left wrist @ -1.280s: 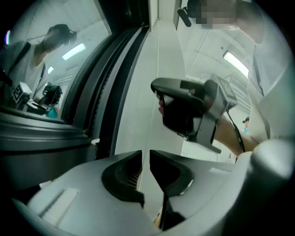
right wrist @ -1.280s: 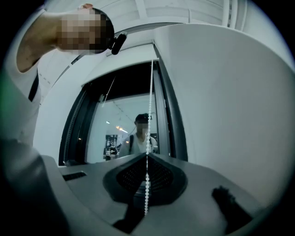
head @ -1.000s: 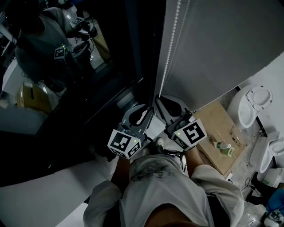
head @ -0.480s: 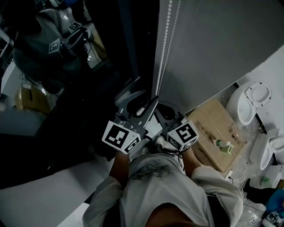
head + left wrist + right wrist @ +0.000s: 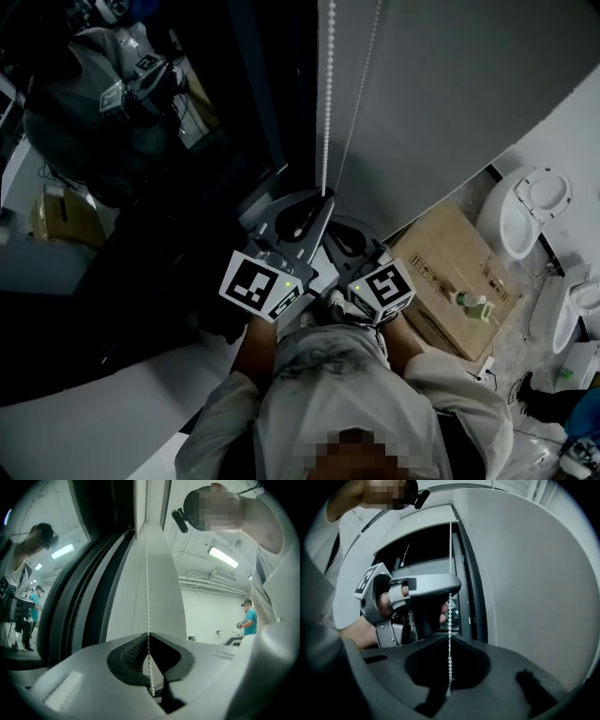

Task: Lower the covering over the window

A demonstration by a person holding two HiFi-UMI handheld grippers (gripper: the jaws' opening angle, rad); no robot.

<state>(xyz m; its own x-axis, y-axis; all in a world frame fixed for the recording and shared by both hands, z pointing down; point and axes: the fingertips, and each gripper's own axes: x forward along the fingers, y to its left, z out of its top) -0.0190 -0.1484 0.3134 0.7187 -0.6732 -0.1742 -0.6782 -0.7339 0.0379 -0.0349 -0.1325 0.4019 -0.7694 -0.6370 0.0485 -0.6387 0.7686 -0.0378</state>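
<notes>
Left gripper (image 5: pixel 149 634), moulded in matte dark-grey plastic with ribbed pads in the hollow of its jaws, has just been closing. Its tips now pinch the bead chain (image 5: pixel 147 573), a thin string of small round white beads that runs on down through the hollow. The right gripper (image 5: pixel 450 638) is the same shape and material, and its tips are also closed together on the chain. In its view the left gripper shows higher up, with bare fingers wrapped round the handle. Each of the two grippers carries one cube with black-and-white square markers.

Two strands of chain hang side by side along the edge of the blind (image 5: pixel 459 94). This is one smooth, flat sheet of grey fabric hanging just right of the window (image 5: pixel 141 178), whose dark glass reflects the person and the grippers. A black frame runs between the glass and the blind.

Farther off, on a pale speckled floor against a white wall, lies one flat brown cardboard box (image 5: pixel 441 272) with one small green bottle (image 5: pixel 473 307) on it. Two glossy white bowl-shaped fixtures (image 5: pixel 527 214) stand beside the box.
</notes>
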